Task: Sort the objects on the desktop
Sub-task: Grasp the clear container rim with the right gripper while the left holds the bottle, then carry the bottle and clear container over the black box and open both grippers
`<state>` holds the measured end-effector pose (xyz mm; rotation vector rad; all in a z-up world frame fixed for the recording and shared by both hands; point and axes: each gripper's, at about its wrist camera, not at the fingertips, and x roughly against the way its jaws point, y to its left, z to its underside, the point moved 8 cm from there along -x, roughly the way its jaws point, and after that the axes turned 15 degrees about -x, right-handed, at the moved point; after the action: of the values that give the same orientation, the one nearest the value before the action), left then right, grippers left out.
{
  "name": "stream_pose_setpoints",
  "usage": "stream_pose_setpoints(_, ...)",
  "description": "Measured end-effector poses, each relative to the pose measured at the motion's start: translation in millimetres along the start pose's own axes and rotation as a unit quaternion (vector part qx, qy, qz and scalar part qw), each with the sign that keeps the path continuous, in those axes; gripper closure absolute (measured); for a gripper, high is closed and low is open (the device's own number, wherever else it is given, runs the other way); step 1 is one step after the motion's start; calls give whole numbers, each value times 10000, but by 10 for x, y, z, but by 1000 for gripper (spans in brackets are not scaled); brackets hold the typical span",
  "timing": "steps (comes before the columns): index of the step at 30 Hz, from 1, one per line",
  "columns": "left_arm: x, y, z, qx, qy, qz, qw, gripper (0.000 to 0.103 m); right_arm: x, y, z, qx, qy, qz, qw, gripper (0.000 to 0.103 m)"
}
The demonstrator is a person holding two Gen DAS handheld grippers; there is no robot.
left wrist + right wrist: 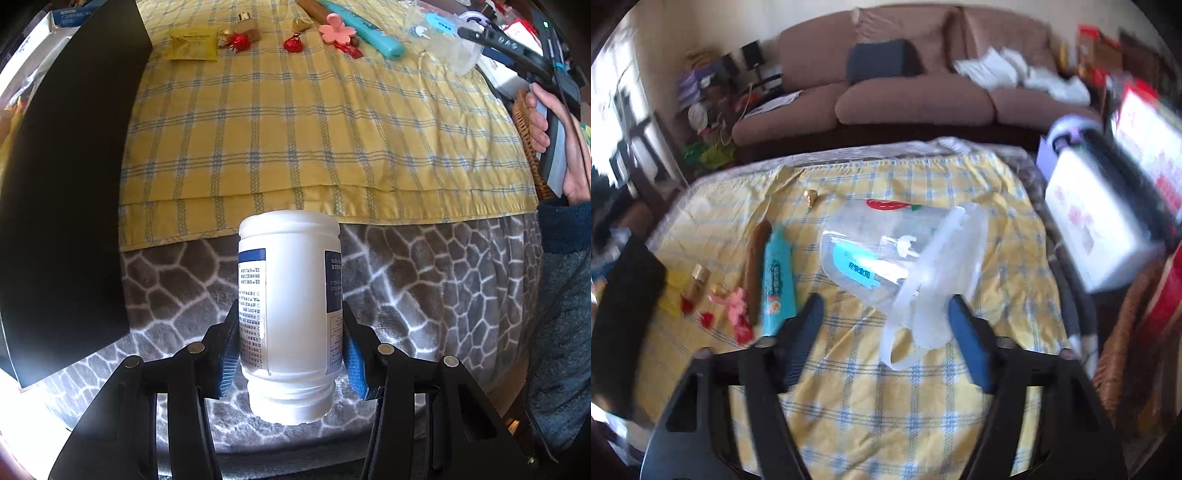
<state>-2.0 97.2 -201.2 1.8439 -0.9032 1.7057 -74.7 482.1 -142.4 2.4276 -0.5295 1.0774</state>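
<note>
A white plastic bottle [291, 295] with a blue-edged label hangs cap-end towards the camera, and my left gripper [290, 332] is shut on its sides with both blue pads against it. It is held over the front edge of the yellow checked cloth [314, 129]. My right gripper [884, 301] stands open above the cloth. A clear plastic container [905, 251] lies on its side there, its rim between the fingers close to the right fingertip [956, 310], untouched by the left one. From the left wrist the right gripper [476, 35] shows at that container [447, 48].
On the cloth lie a teal tube [777, 277], a brown stick [757, 258], a pink flower clip [336, 31], red candies [293, 43] and a yellow packet [194, 43]. A black panel [66, 184] stands left. A wicker basket [524, 140] and a white box [1097, 221] are right.
</note>
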Motion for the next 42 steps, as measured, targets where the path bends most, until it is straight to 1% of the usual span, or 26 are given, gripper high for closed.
stream_pose_setpoints(1, 31, -5, -2, -13, -36, -30, 10000, 54, -10, -9, 31, 139, -58, 222, 9996, 80)
stream_pose_setpoints(2, 51, -9, -7, -30, -78, -70, 9999, 54, -8, -9, 55, 198, -84, 273, 9994, 86)
stream_pose_setpoints(3, 80, -6, -9, -48, -125, -111, 9998, 54, 1, -17, 81, 165, -89, 175, 9997, 88)
stream_pose_setpoints(4, 114, 1, -15, -56, -189, -141, 9997, 54, 28, -35, 104, 66, -80, 7, 9999, 88)
stream_pose_setpoints(6, 141, 18, -69, -61, -291, -177, 9994, 54, 99, -54, 119, 38, -120, -152, 9998, 88)
stream_pose_setpoints(9, 192, 39, -94, -74, -430, -232, 9988, 54, 311, -66, 50, 48, -373, -296, 9989, 89)
stream_pose_setpoints(10, 237, 69, -98, -88, -493, -295, 9983, 54, 439, -57, -8, 0, -501, -445, 9978, 89)
stream_pose_setpoints(12, 244, -1, -204, -107, -681, -512, 9963, 54, 626, -22, -119, -78, -634, -728, 9953, 89)
stream_pose_setpoints(13, 297, -17, -275, -94, -875, -746, 9933, 54, 754, 14, -181, -110, -725, -879, 9934, 89)
stream_pose_setpoints(14, 359, -14, -318, -91, -1043, -978, 9897, 54, 857, 57, -225, -102, -802, -982, 9919, 89)
stream_pose_setpoints(15, 476, 20, -352, -102, -1245, -1275, 9839, 54, 980, 117, -274, -70, -894, -1072, 9902, 89)
stream_pose_setpoints(16, 522, 6, -395, -90, -1374, -1411, 9804, 54, 1119, 189, -328, -11, -1007, -1160, 9881, 89)
stream_pose_setpoints(17, 591, 16, -412, -57, -1508, -1490, 9773, 54, 1232, 255, -366, 35, -1095, -1253, 9861, 89)
stream_pose_setpoints(21, 854, 124, -408, 141, -1937, -1595, 9679, 54, 1755, 599, -485, 278, -1433, -1666, 9752, 89)
stream_pose_setpoints(23, 978, 187, -427, 253, -2110, -1868, 9591, 54, 1988, 813, -512, 419, -1556, -1869, 9691, 89)
stream_pose_setpoints(24, 1052, 226, -427, 330, -2212, -2016, 9536, 54, 2092, 932, -522, 504, -1595, -1965, 9661, 89)
stream_pose_setpoints(28, 1496, 430, -338, 613, -2745, -2637, 9227, 54, 2420, 1471, -540, 868, -1730, -2276, 9543, 89)
stream_pose_setpoints(29, 1569, 470, -312, 648, -2812, -2747, 9172, 54, 2465, 1597, -535, 936, -1737, -2333, 9522, 89)
stream_pose_setpoints(31, 1704, 584, -240, 797, -2936, -2869, 9084, 54, 2536, 1886, -504, 1063, -1706, -2506, 9470, 89)
stream_pose_setpoints(32, 1758, 654, -201, 877, -2984, -2878, 9058, 54, 2551, 2005, -486, 1107, -1679, -2585, 9448, 89)
stream_pose_setpoints(34, 1859, 813, -117, 1111, -3090, -2939, 8977, 54, 2569, 2297, -429, 1225, -1607, -2741, 9402, 89)
stream_pose_setpoints(37, 1993, 1052, 24, 1316, -3151, -3185, 8843, 54, 2589, 2728, -284, 1422, -1542, -2929, 9328, 89)
stream_pose_setpoints(38, 2026, 1139, 73, 1380, -3167, -3233, 8810, 54, 2591, 2857, -226, 1481, -1503, -2992, 9306, 89)
stream_pose_setpoints(39, 2044, 1231, 120, 1465, -3170, -3246, 8790, 54, 2578, 3045, -169, 1549, -1422, -3088, 9276, 89)
stream_pose_setpoints(41, 2098, 1482, 271, 1771, -3266, -3141, 8737, 54, 2563, 3294, -73, 1620, -1339, -3230, 9228, 89)
stream_pose_setpoints(42, 2134, 1607, 360, 1964, -3354, -3068, 8688, 54, 2558, 3442, -13, 1678, -1295, -3290, 9202, 89)
